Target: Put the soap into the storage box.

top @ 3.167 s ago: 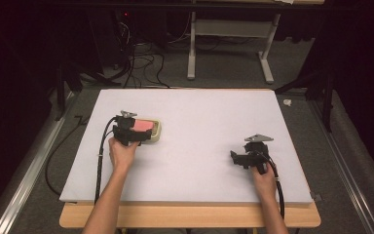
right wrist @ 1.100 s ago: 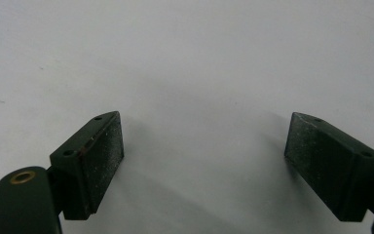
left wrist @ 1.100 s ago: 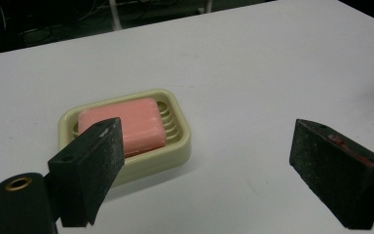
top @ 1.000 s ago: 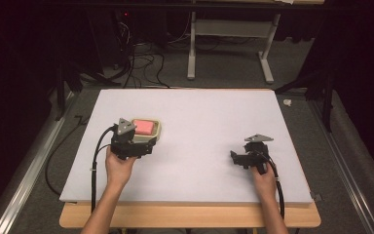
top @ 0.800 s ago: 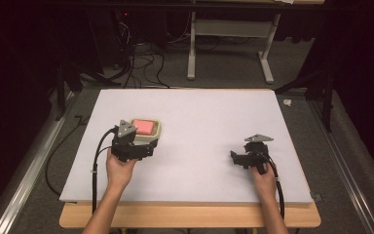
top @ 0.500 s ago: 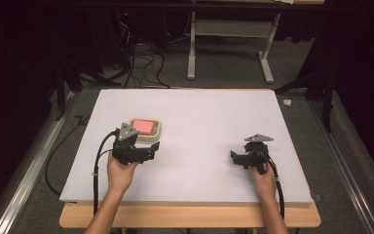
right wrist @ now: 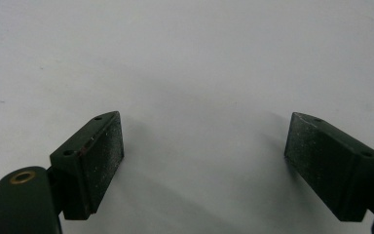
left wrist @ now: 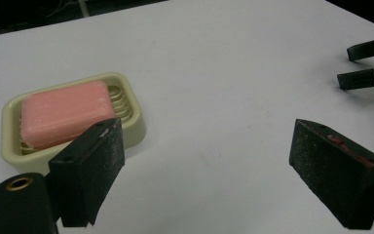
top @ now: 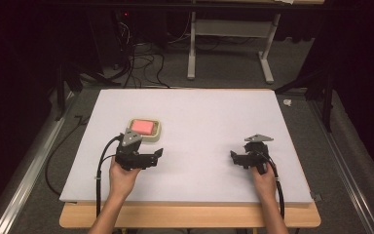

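The left tongs (top: 157,155) sit low over the white worktop (top: 199,112), held in the person's left hand (top: 121,176), with the 2 jaws spread wide and nothing between them. In the left gripper view the gap between those jaws shows bare worktop. A cream soap dish (left wrist: 131,105) lies just beyond and to the left of the left jaw, apart from it, and a pink bar of soap (left wrist: 63,113) lies flat in the dish on its ridged floor. In the high view the soap dish (top: 156,132) sits just beyond the left tongs, touching neither jaw.

The right tongs (top: 233,158) are well apart from the left tongs, held in the right hand (top: 263,179) close to the worktop. Their jaws are also spread wide and hold nothing; the right gripper view shows plain white worktop between them. A black cable (top: 99,180) trails from the left tongs back along the forearm toward the worktop's near edge.
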Action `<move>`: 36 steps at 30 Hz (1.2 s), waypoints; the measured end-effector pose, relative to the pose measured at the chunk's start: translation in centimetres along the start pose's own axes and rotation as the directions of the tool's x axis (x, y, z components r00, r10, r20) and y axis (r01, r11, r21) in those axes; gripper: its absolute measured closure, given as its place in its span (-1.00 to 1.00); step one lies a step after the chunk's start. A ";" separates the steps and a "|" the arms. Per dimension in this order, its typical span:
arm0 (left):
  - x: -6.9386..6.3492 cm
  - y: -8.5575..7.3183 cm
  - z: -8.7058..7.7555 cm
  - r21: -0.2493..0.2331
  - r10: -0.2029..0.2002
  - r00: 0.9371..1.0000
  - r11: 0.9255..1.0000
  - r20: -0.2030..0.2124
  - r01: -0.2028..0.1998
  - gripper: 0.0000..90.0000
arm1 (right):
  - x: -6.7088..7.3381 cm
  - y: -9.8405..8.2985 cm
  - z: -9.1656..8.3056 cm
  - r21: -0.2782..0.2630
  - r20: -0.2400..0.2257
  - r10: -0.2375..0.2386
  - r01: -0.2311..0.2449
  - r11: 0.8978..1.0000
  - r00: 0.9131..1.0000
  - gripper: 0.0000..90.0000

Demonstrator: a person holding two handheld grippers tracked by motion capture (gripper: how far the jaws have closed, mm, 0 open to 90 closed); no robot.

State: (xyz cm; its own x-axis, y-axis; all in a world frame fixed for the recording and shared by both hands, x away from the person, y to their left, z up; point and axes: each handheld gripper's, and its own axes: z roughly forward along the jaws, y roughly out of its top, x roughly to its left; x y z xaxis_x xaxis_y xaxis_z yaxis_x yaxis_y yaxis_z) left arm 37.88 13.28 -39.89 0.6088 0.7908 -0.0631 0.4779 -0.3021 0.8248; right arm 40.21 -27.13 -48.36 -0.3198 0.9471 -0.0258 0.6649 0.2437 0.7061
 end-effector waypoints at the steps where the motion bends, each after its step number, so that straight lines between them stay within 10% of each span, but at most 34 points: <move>1: -0.1 0.0 0.0 0.005 0.002 1.000 1.000 0.002 -0.002 -0.69 | 0.0 0.0 0.0 0.000 0.000 0.000 0.000 1.000 1.000 -0.67; 36: -2.0 -1.5 3.4 0.098 0.028 0.996 0.994 0.087 -0.037 -0.67 | 0.0 0.0 0.0 0.000 -0.001 0.001 -0.001 1.000 1.000 -0.67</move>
State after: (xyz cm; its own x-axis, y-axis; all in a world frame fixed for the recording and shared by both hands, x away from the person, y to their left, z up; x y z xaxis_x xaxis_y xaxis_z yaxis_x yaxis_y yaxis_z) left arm 38.08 10.31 -42.94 0.6748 0.7327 -0.0881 0.5149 -0.3820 0.7675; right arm 40.20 -27.13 -48.36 -0.3197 0.9472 -0.0248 0.6653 0.2431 0.7059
